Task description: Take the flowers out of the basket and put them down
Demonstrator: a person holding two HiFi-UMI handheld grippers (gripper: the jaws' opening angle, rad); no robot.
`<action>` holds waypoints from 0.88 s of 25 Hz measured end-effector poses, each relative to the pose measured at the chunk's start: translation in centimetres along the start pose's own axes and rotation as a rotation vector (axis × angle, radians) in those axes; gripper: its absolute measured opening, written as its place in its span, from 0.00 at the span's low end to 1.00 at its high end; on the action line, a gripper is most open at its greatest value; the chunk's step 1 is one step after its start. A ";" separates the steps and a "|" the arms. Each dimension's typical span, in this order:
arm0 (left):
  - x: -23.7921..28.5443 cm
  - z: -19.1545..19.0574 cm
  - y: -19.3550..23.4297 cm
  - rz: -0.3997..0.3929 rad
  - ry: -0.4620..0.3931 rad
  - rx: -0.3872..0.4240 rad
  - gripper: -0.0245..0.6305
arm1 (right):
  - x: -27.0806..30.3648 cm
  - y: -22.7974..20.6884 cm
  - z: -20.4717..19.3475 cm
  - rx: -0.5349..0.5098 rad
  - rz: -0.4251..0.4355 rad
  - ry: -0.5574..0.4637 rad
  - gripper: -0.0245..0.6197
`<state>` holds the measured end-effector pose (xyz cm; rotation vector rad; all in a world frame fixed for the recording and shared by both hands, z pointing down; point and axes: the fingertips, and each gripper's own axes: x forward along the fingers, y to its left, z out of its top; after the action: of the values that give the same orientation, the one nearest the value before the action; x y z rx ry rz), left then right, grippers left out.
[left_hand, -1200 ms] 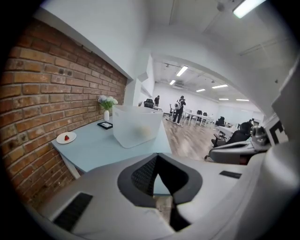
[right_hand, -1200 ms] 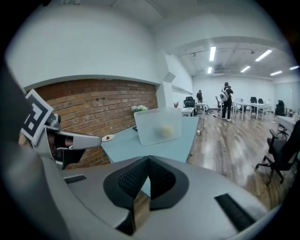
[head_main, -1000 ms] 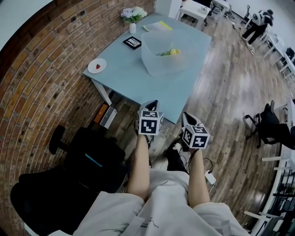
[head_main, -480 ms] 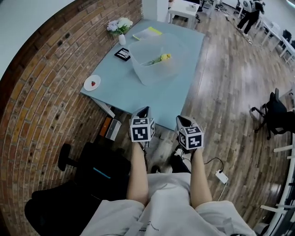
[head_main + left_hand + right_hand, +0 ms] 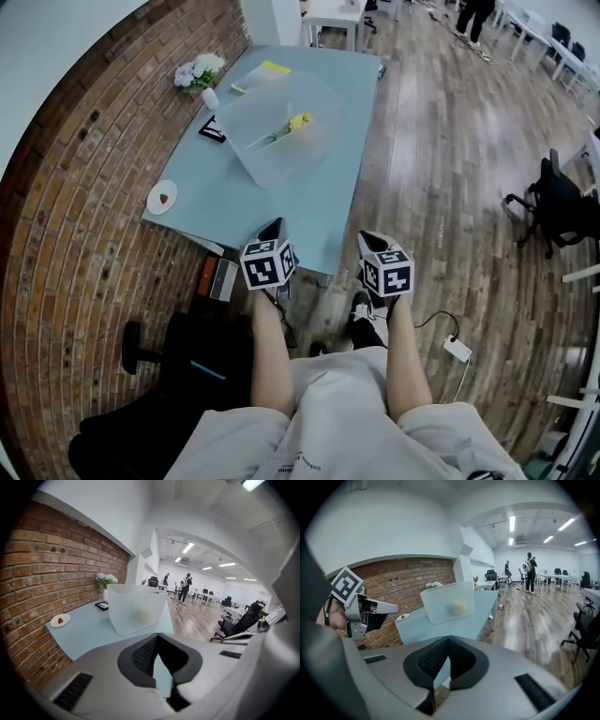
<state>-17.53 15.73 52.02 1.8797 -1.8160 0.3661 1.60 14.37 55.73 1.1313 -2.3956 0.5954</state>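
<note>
A translucent basket [image 5: 277,141] stands on the light blue table [image 5: 328,202], with a yellow flower [image 5: 298,122] on a green stem inside. Through the frosted wall the flower shows as a pale yellow blur [image 5: 460,605]. Both grippers hang in front of the table's near edge, well short of the basket. My left gripper [image 5: 273,228] is shut and holds nothing; its view looks at the basket [image 5: 136,609]. Beside it, my right gripper [image 5: 368,240] is also shut and empty, off the table's near right corner. The left gripper [image 5: 363,611] also shows in the right gripper view.
A white vase of pale flowers [image 5: 201,77], a black card [image 5: 214,129], a yellow-green sheet [image 5: 262,71] and a plate with a strawberry [image 5: 162,197] lie on the table by the brick wall. A black chair [image 5: 187,361] is at my left, an office chair [image 5: 555,202] at the right.
The table and basket have slid left and a little down in the head view. Both grippers have moved slightly along the table's near edge. Their jaws look the same throughout.
</note>
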 end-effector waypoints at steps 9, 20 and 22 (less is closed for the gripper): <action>3.0 1.7 -0.1 0.014 -0.015 -0.059 0.07 | 1.9 -3.4 1.0 0.020 -0.001 0.010 0.06; 6.7 3.1 -2.8 -0.034 -0.022 -0.109 0.07 | 2.9 -7.2 4.7 0.027 -0.024 -0.031 0.06; 6.9 3.5 -2.7 -0.016 -0.016 -0.088 0.07 | 3.4 -7.2 5.2 0.015 -0.011 -0.025 0.06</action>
<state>-14.89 7.96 52.24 1.8408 -1.7963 0.2622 4.33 5.33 54.75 1.1647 -2.4083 0.6000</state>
